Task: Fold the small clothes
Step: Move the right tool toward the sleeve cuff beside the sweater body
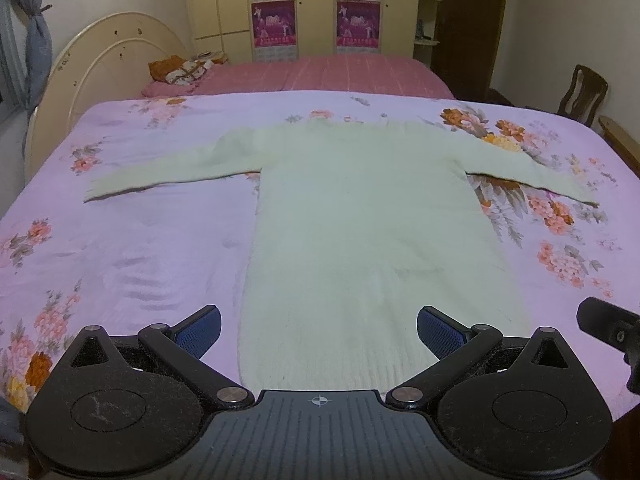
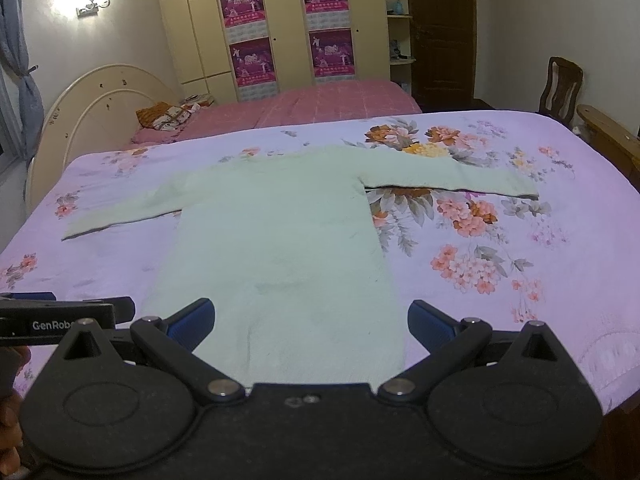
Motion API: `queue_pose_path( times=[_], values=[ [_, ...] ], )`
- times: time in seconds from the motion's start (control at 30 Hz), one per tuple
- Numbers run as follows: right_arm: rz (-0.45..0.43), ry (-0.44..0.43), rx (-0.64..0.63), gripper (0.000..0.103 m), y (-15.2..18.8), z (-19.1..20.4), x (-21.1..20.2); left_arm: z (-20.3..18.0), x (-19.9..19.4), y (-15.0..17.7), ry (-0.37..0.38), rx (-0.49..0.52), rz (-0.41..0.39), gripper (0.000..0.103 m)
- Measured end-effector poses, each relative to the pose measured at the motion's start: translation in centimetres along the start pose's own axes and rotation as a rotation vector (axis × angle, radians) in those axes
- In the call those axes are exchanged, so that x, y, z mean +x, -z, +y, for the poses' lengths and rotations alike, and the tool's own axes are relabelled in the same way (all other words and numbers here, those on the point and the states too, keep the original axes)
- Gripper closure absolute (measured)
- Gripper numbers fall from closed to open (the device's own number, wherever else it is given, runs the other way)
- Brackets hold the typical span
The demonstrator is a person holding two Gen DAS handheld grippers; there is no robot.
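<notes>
Pale green sweater (image 1: pixel 360 216) lies flat on the lilac floral bedspread (image 1: pixel 132 240), filling the centre of both views, both sleeves spread outward; hem nearest the cameras, neckline toward the top of the frame. Left gripper (image 1: pixel 319 330) sits at the bottom centre of its view, blue-padded fingers (image 1: pixel 200 330) set wide apart, nothing between them — the hem's middle shows in the gap, but its lowest edge is cut off by the black gripper body, so contact with the cloth cannot be judged. Right gripper (image 2: pixel 311 326) likewise at bottom centre of its view, tongs spread apart and empty, hem's lower right part between them, lowest edge hidden behind the housing. In the right wrist view the left gripper's side pokes in at the left edge, with a partly cut-off "GenRob" label; below it a hand (image 2: pixel 10 420) shows only as a dark blurred sliver. In the left wrist view a black piece of the other gripper enters at the lower right edge, mostly out of frame. Neckline detail is soft and hard to make out. Behind: pink bed (image 1: pixel 328 74), cream headboard (image 1: pixel 100 64), wardrobe (image 1: pixel 316 4) with magenta posters — print illegible; chair (image 2: pixel 560 84) at the upper right.
</notes>
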State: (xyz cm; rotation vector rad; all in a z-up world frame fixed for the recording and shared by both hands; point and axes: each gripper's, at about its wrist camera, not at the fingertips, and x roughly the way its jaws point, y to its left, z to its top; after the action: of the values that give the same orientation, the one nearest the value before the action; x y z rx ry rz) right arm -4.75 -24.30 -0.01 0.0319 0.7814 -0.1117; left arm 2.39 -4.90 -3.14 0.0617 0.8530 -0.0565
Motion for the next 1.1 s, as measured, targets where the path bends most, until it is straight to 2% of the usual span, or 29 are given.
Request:
queue_pose_path(
  times=[0.5,1.1],
  values=[
    [0.031,0.067,0.045,0.001,-2.2,-3.4,5.4,-2.6,6.7,-3.7,0.013,-0.009,0.035,0.0],
    [0.11,0.108,0.062,0.001,-7.0,-7.9,15.9,-6.1,17.6,-8.8,-0.026,0.018,0.093,0.0]
  ],
)
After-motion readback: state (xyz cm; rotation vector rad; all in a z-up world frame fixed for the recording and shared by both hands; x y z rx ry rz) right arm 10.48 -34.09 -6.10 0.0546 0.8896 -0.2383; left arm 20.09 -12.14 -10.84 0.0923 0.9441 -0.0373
